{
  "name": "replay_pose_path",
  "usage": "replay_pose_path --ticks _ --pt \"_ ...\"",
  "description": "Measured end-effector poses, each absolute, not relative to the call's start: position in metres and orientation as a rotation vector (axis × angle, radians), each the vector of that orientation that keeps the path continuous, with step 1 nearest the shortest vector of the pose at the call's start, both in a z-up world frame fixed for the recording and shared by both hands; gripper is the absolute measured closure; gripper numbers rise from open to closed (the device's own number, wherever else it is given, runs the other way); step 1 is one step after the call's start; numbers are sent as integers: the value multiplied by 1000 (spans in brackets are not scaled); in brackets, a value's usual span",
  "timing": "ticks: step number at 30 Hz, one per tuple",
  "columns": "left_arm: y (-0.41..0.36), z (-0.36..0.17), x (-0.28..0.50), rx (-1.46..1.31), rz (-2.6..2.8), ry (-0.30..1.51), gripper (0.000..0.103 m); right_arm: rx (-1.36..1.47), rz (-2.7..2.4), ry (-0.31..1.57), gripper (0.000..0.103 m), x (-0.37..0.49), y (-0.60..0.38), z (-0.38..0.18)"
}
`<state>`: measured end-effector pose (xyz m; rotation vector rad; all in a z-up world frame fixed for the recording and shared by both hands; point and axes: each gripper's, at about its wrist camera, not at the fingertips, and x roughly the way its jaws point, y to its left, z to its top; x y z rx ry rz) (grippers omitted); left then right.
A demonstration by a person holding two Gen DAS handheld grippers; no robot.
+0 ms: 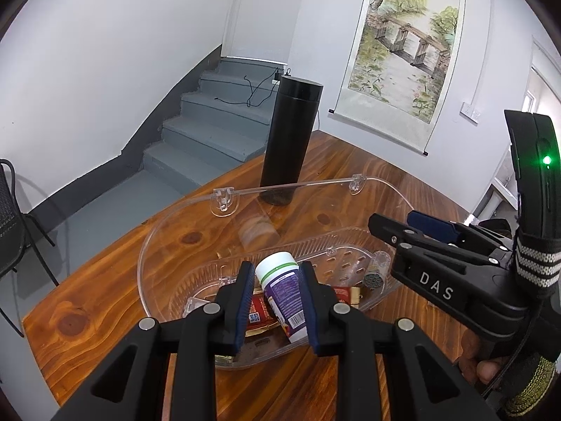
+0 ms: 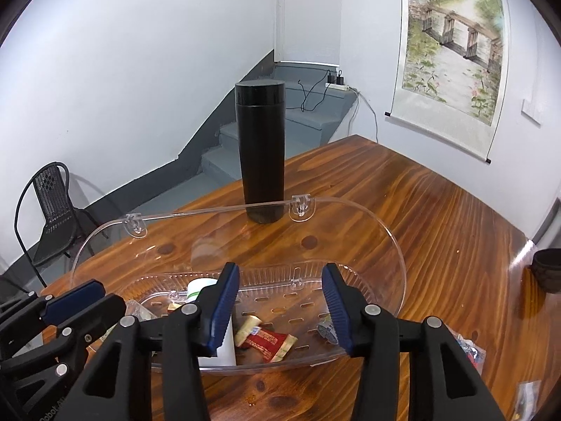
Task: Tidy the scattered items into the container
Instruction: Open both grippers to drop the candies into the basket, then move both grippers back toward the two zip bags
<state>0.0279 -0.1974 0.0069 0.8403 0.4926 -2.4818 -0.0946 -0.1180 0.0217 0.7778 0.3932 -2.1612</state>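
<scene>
From the left wrist view, the left gripper (image 1: 277, 301) pinches a white bottle (image 1: 282, 293) with a purple label, its 2 blue pads pressing on either side of the body. The bottle tilts, cap up, over the clear plastic container (image 1: 168, 245) on the wooden desk (image 1: 105, 301). Red snack packets (image 1: 257, 310) lie on the container's slotted floor. The right gripper (image 1: 396, 231) comes in from the right, above the container's right end. A tall black flask (image 1: 291, 140) stands upright behind the rim.

From the right wrist view, the right gripper (image 2: 280, 308) has its jaws spread with nothing between them, above a red packet (image 2: 268, 342) in the container (image 2: 389, 245). The left gripper (image 2: 87, 298) sits at lower left, and the bottle (image 2: 210, 315) shows partly behind the right gripper's left finger
</scene>
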Motion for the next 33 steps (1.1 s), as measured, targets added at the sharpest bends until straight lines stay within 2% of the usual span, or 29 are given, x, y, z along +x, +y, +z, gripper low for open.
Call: replay_pose_path --ticks 13,28,33 --pt "-163 21 24 846 -2592 429 76 772 -2246 332 53 -85 -65 25" --pt "-52 -2 -46 1102 -2857 356 69 1044 -2590 141 52 -93 137 -16" --pt "-18 -15 -74 1200 -2910 305 67 1103 -2700 75 48 -95 201 -20"
